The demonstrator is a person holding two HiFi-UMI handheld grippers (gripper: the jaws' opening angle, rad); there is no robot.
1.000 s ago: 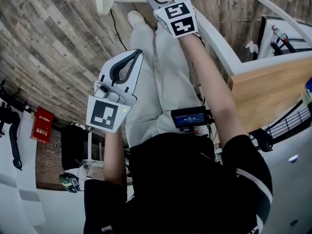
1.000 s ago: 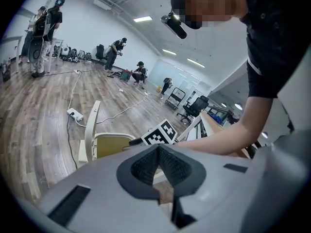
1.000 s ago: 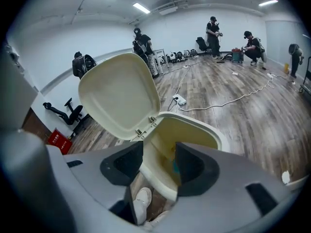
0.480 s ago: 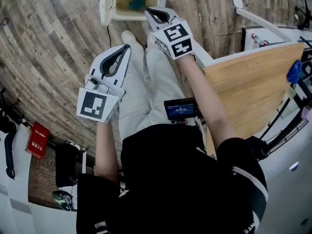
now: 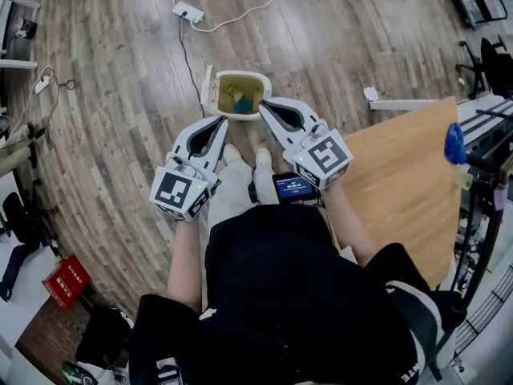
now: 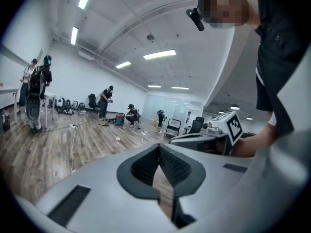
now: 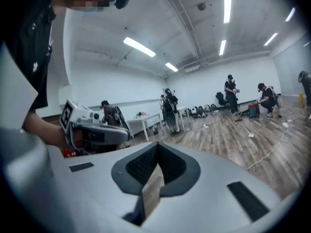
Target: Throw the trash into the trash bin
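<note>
The trash [image 5: 240, 103] lies inside the trash bin [image 5: 240, 74]: a teal piece on yellowish matter, visible through the open top. The bin stands on the wood floor [image 5: 120, 135], just ahead of your feet.

Change since a second ago: the right gripper [image 5: 266, 107] was then at the bin's rim. It is now above the bin and clear of it, and the bin appears smaller and farther below you. The left gripper [image 5: 218, 123] has come up beside it.

Jaw state: both grippers' jaws are closed tip to tip. Nothing is between either pair.

Judgement: the drop appears complete. You carry nothing, so no trash remains in hand.

To your right stands the wooden table [image 5: 401, 175]. Check its top for further items before you finish.
</note>
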